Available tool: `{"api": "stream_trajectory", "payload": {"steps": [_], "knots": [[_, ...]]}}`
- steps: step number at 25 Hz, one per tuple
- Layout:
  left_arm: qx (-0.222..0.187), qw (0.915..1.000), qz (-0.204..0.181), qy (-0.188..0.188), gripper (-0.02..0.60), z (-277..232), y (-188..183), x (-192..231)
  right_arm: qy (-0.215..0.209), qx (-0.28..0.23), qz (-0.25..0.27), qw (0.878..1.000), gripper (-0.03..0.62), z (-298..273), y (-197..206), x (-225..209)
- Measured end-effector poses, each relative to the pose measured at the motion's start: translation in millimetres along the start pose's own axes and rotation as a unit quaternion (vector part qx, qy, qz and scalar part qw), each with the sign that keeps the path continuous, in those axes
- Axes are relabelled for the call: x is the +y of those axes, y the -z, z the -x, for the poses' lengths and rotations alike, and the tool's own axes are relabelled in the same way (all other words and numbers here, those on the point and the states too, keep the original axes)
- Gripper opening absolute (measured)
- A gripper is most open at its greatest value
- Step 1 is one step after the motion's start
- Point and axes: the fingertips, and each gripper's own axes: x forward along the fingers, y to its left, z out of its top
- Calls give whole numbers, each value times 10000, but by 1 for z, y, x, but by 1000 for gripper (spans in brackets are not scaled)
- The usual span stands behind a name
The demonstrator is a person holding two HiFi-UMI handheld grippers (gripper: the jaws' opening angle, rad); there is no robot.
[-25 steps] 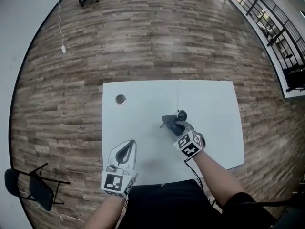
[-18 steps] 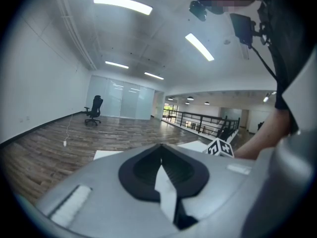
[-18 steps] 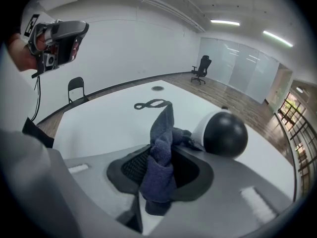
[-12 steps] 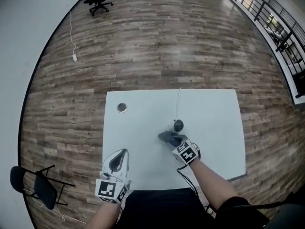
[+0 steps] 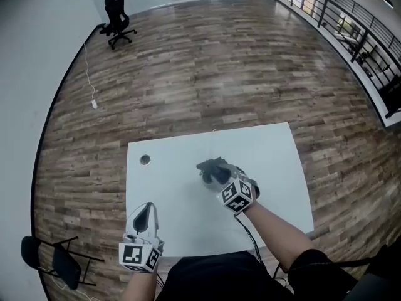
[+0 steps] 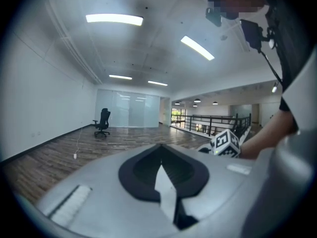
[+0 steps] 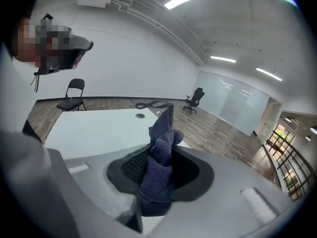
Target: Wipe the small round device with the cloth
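Note:
In the head view my right gripper (image 5: 219, 175) hovers over the middle of the white table (image 5: 276, 168), shut on a bunched dark blue cloth (image 5: 210, 166) that sticks out past its tips. The right gripper view shows the same cloth (image 7: 161, 155) pinched between the jaws and standing up in a twist. The small round device does not show in any view; the cloth and gripper cover the spot where it stood. My left gripper (image 5: 148, 211) is at the table's near left edge, away from the cloth, shut with nothing in it (image 6: 161, 150).
A round grommet hole (image 5: 145, 160) sits in the table's far left corner. On the wood floor are an office chair (image 5: 118, 17), a cable with a plug (image 5: 93, 102) and a folding chair (image 5: 50, 259). A railing (image 5: 351, 36) runs at the far right.
The right gripper has moved left and up with the cloth, which now hides the device that showed at its far edge. The left gripper has risen a little. The head view has shifted.

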Motion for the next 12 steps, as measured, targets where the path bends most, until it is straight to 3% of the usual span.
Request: {"api": "stream_trajectory", "payload": {"steps": [8,12], "knots": [[182,9990,-195,-371,8,23,1,-3,-684,45,-91,9976,112,-17,17,30],[220,9984,-229,-460,8,29,3,-6,-933,141,248,9952,112,-17,27,46]]}}
